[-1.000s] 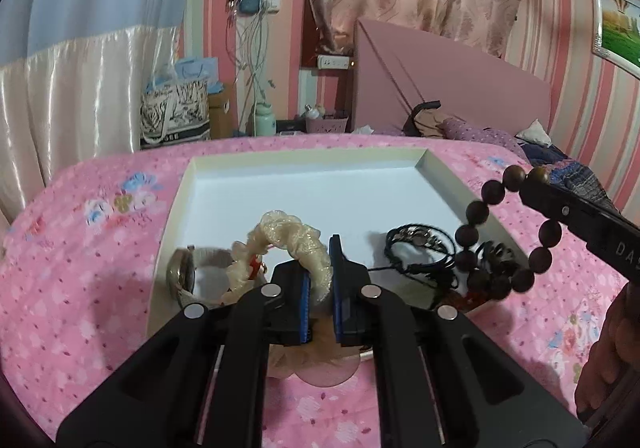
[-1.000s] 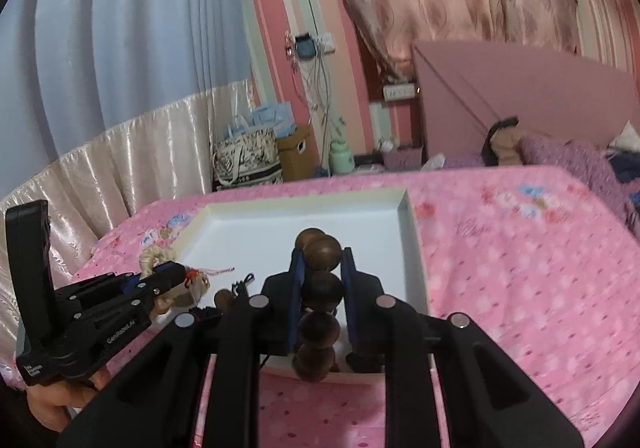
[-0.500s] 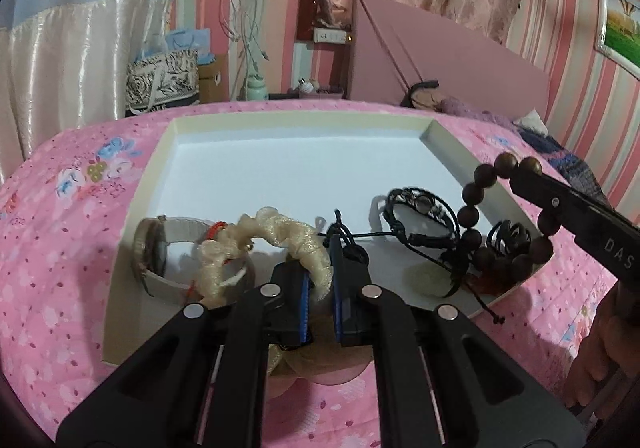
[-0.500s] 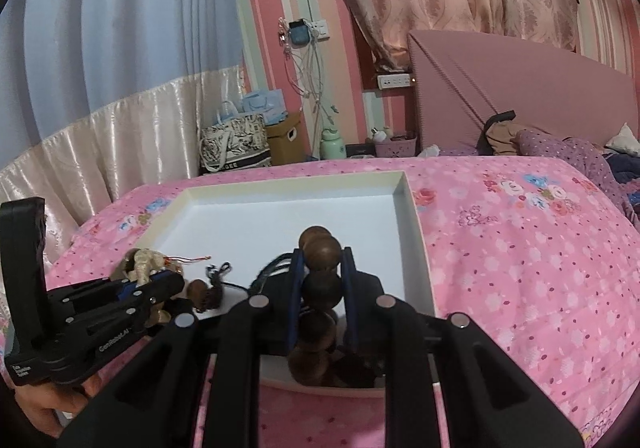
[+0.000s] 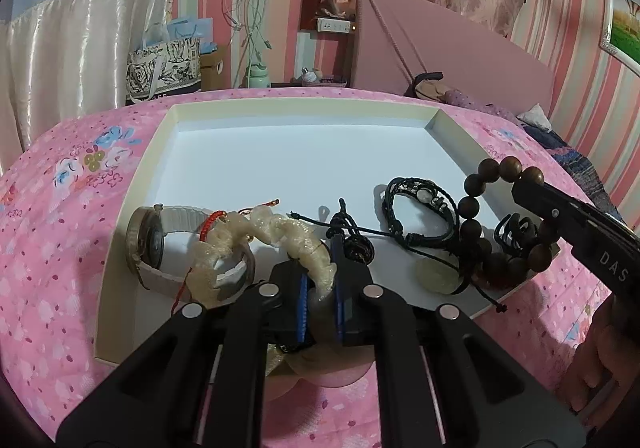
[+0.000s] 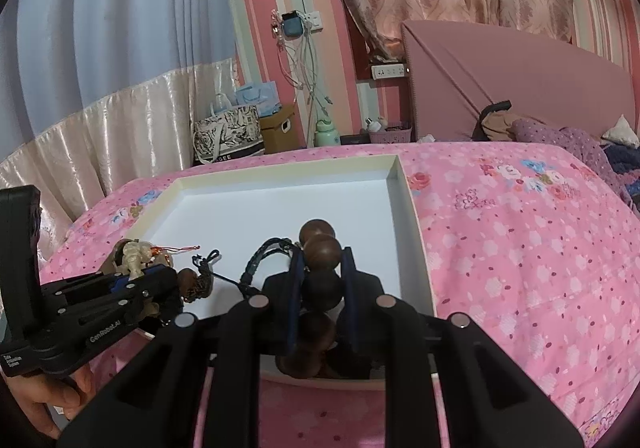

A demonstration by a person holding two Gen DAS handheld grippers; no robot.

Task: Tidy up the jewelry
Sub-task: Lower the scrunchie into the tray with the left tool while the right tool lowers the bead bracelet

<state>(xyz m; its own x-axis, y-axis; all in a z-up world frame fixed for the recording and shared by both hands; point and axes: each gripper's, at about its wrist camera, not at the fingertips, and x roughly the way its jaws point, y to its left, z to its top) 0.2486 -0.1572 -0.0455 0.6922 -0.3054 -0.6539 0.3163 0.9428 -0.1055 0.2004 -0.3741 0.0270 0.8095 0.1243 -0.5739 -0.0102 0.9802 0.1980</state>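
A shallow white tray [image 5: 288, 152] lies on the pink bed. My left gripper [image 5: 320, 280] is shut on a cream translucent bracelet [image 5: 280, 236] over the tray's near edge; it also shows in the right wrist view [image 6: 136, 260]. My right gripper [image 6: 322, 280] is shut on a dark wooden bead bracelet [image 6: 320, 252], held at the tray's near right corner, seen in the left wrist view [image 5: 472, 208]. In the tray lie a watch [image 5: 148, 244], a black cord pendant [image 5: 356, 244], a black braided bracelet [image 5: 420, 208] and a pale jade disc [image 5: 436, 276].
The pink flowered bedspread [image 6: 520, 248] surrounds the tray. A pink headboard [image 6: 520, 88], curtains, a patterned bag [image 5: 164, 68] and a green bottle [image 6: 326, 132] stand behind the bed. The tray's far half [image 6: 280, 208] holds nothing.
Both grippers have moved forward and lower over the tray's near edge, each still holding its bracelet. The cream bracelet now rests by the watch; the bead bracelet hangs lower by the right corner.
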